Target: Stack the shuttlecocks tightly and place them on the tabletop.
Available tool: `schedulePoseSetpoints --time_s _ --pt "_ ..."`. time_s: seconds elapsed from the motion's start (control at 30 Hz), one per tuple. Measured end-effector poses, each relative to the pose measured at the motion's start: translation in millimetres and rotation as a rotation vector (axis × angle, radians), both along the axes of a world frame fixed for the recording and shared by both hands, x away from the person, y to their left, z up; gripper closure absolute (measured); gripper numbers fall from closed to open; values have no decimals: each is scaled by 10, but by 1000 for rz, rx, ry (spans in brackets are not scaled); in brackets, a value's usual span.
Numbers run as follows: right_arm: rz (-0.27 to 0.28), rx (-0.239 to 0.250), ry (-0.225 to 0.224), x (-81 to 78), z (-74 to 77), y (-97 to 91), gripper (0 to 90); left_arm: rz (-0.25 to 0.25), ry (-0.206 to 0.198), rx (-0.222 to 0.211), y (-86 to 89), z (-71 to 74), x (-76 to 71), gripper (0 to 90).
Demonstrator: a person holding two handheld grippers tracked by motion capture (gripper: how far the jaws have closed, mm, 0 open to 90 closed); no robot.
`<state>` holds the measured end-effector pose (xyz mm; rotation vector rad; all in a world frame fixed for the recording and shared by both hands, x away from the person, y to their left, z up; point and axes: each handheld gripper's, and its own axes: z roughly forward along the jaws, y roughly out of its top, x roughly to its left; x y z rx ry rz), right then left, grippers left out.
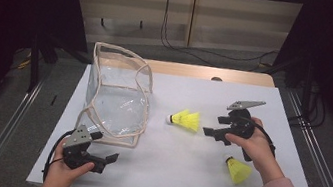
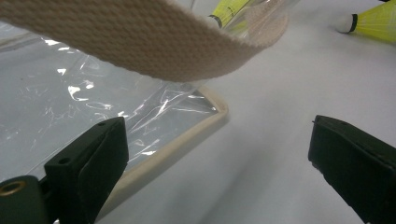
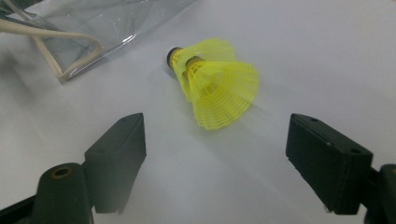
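Just right of the clear bag [image 1: 116,96], the stacked yellow shuttlecocks [image 1: 187,120] lie on the white table [image 1: 176,176], my right gripper [image 1: 212,131] gaping empty toward them for a pickup, while my left gripper [image 1: 112,158] waits, jaws apart, at the bag's near corner.

No text, label, brand, number or sign can be read anywhere in these pictures.
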<state>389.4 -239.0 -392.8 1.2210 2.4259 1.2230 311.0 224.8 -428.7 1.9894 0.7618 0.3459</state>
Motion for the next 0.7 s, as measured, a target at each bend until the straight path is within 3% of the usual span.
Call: schedulePoseSetpoints --time_s 0.7 --pt "-12 -3 -31 -183 22 -157 175 1 0 7 5 2 2 50"
